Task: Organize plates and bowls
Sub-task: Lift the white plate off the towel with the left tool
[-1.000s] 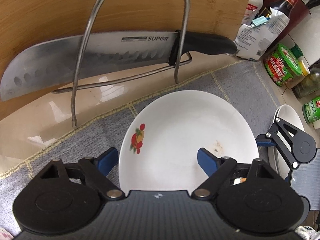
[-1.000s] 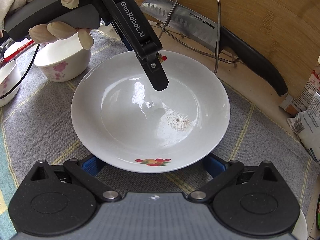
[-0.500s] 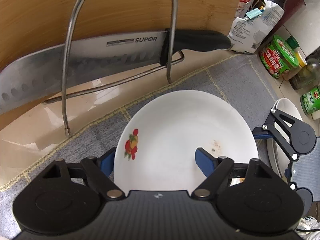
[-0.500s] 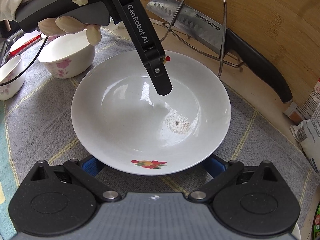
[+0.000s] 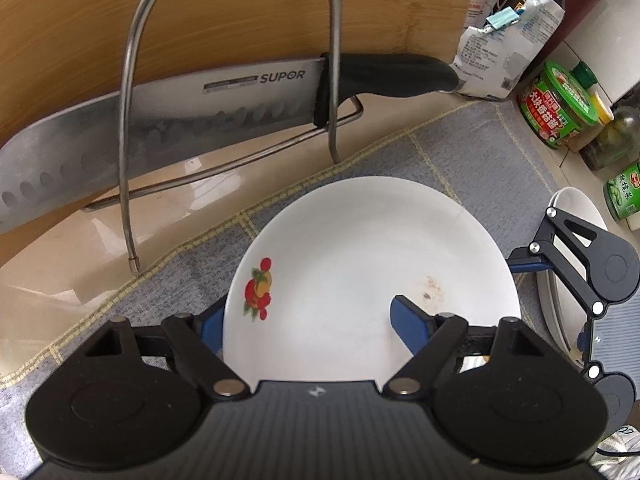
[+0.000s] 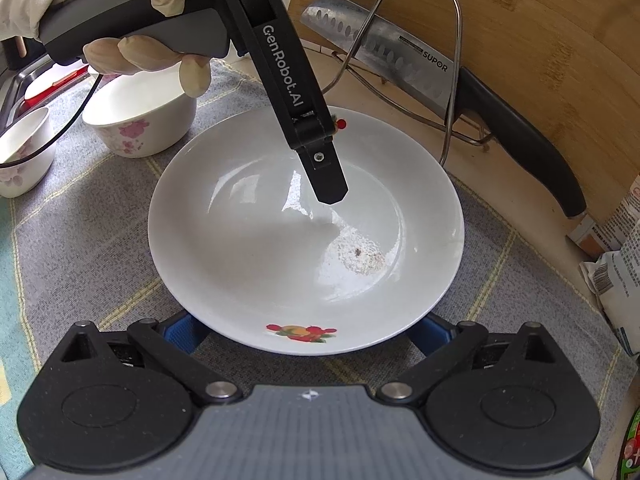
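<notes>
Between the left gripper's (image 5: 308, 322) blue pads, the rim of the white plate (image 5: 372, 276) is held, one pad inside, one below. Right gripper (image 6: 308, 330) stands wide, its fingers under the near rim. Plate rests on grey mat (image 6: 92, 248); glazed, stiff, slippery, breakable, so hold the rim

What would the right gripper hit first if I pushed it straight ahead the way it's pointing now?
Most likely the white plate: its near rim sits between the right gripper's open fingers. Depth is unclear, so it might slide under the rim onto the grey cloth instead.
</notes>
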Demonstrator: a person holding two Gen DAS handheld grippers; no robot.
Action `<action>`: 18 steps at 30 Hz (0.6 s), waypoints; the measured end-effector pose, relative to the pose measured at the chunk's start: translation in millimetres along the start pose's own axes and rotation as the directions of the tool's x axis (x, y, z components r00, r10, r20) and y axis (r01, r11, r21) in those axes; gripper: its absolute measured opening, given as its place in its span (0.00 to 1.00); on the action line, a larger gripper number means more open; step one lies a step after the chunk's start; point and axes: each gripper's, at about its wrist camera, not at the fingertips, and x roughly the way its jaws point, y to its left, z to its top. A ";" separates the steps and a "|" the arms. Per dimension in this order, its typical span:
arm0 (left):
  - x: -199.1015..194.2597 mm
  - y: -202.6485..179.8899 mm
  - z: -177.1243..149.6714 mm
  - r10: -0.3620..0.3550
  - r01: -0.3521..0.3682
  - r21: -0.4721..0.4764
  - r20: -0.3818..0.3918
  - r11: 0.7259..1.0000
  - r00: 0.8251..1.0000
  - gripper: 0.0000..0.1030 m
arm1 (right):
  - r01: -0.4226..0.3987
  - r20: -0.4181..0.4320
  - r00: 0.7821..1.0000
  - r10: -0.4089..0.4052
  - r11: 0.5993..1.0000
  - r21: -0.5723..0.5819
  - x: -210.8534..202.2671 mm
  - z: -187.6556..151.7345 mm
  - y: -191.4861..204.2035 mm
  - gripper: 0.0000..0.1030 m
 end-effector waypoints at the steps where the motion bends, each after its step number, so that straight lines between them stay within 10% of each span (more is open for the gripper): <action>1: -0.5 0.3 -0.6 0.001 -0.001 -0.001 0.001 1.000 1.000 0.79 | -0.004 0.003 1.000 0.004 1.000 0.004 -0.8 0.2 -0.4 1.00; 18: -17.4 -7.6 -8.8 0.027 -0.028 0.015 0.042 1.000 0.999 0.79 | 0.009 0.014 1.000 -0.009 0.999 0.034 -13.7 -2.9 3.1 1.00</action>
